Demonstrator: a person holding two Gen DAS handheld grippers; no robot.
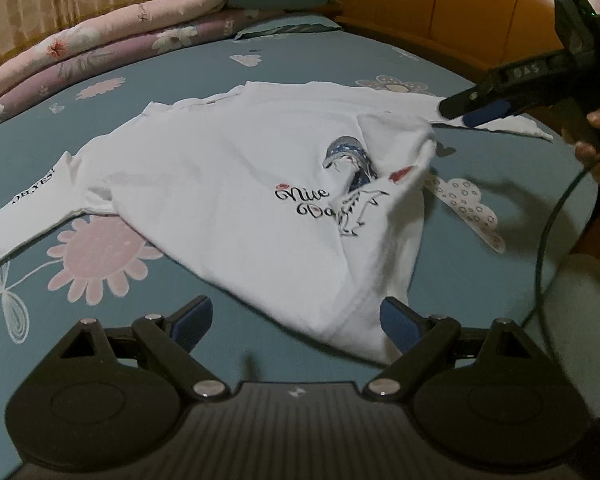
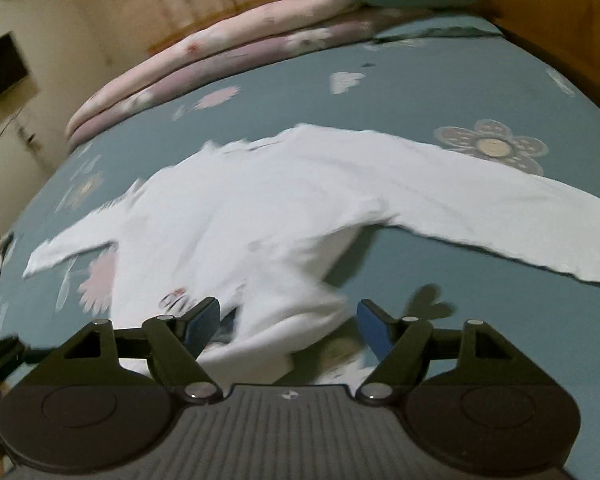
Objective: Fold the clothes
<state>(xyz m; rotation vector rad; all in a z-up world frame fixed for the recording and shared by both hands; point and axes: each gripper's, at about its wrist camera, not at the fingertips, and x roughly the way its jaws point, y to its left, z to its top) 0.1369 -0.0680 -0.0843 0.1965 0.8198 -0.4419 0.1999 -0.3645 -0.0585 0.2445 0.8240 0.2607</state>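
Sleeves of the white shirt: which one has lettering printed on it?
The sleeve at the left wrist view's left edge; it reads "OH YES!". The other sleeve is plain.

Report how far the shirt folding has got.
Done: one lower corner of the white shirt is flipped over its print. In hand: nothing; the left gripper and right gripper are both open, empty. Left: both sleeves lie spread on the bed sheet, and the body is unfolded.

Shirt chest: "Nice Day"; sleeve: "OH,YES!"
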